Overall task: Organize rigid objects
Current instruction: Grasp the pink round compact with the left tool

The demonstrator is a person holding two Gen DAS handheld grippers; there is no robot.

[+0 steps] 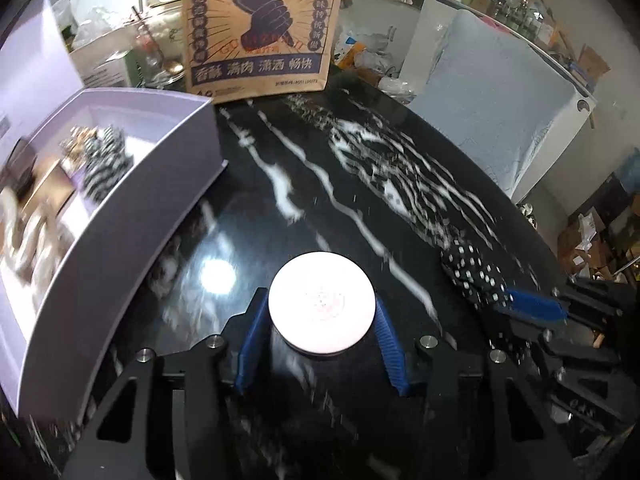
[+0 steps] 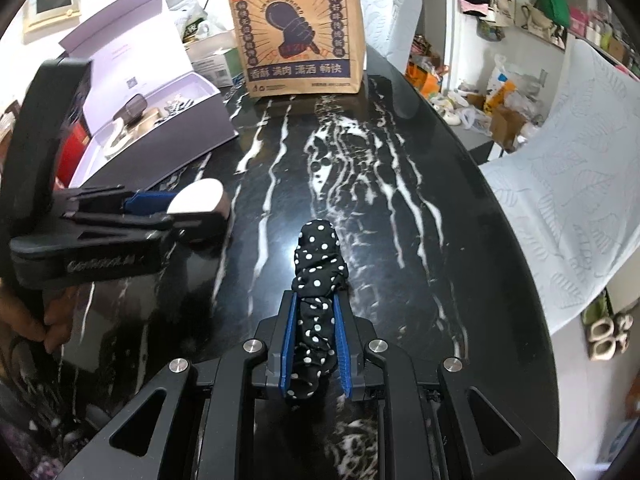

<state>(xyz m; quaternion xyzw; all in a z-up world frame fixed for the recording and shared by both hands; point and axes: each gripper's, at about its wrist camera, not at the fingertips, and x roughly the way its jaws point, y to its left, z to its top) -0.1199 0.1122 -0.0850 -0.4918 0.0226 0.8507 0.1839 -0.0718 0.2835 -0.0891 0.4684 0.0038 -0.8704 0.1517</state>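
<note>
Sitting between the left gripper [image 1: 322, 330] pads, the white round jar [image 1: 322, 306] is grasped.

The brown paper bag [image 2: 298, 28], standing at twelve o'clock on the black marble table [image 2: 400, 184], carries most of the readable print. Its orange top band shows a large 鲜 in a white circle at one o'clock, beside a line reading 是藏不住的. The blue strip along its bottom reads 香酥 满肉 潇洒 畅快. Columns of smaller characters run down both sides of the bag, too small to read surely. At nine o'clock, embossed lettering on the left gripper's [image 2: 192, 216] black body is blurred.
</note>
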